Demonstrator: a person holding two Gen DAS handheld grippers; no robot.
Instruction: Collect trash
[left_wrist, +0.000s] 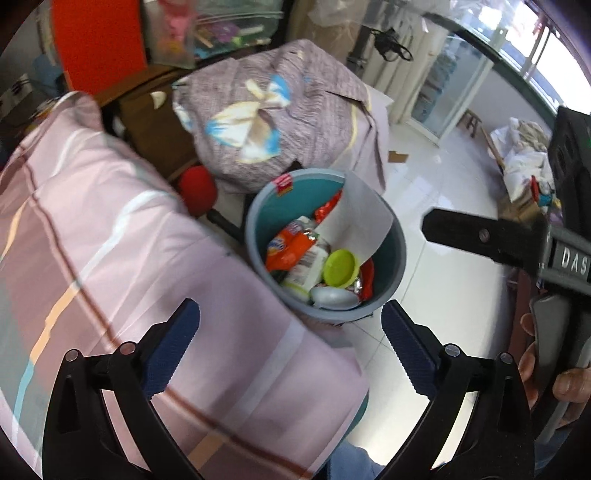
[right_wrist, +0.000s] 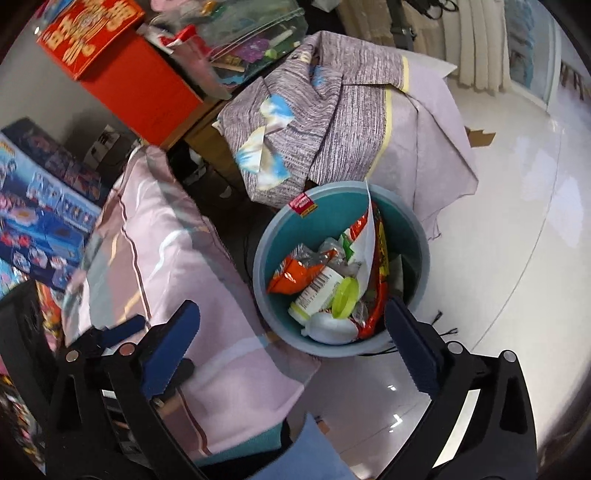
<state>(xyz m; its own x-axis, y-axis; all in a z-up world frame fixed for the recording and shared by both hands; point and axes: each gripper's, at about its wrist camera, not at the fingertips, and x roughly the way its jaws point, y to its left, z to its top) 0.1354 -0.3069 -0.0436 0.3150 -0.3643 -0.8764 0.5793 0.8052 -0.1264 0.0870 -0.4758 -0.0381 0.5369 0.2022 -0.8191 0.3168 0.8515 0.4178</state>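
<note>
A grey-blue trash bin (left_wrist: 397, 258) stands on the white floor beside the bed; it also shows in the right wrist view (right_wrist: 266, 251). It holds an orange wrapper (left_wrist: 286, 249), a white bottle (right_wrist: 316, 293), a lime green lid (left_wrist: 340, 267), a silver object (right_wrist: 330, 328), red wrappers and a white sheet of paper (left_wrist: 360, 218). My left gripper (left_wrist: 290, 332) is open and empty, above the bed edge near the bin. My right gripper (right_wrist: 291, 334) is open and empty just in front of the bin. The right gripper also appears at the right of the left wrist view (left_wrist: 480, 236).
A pink striped bed cover (left_wrist: 110, 240) fills the left. A purple floral cloth (left_wrist: 266, 122) drapes a piece of furniture behind the bin. A red box (right_wrist: 147, 85) and toy boxes (right_wrist: 33, 218) stand at the left. White tiled floor (right_wrist: 498, 240) lies to the right.
</note>
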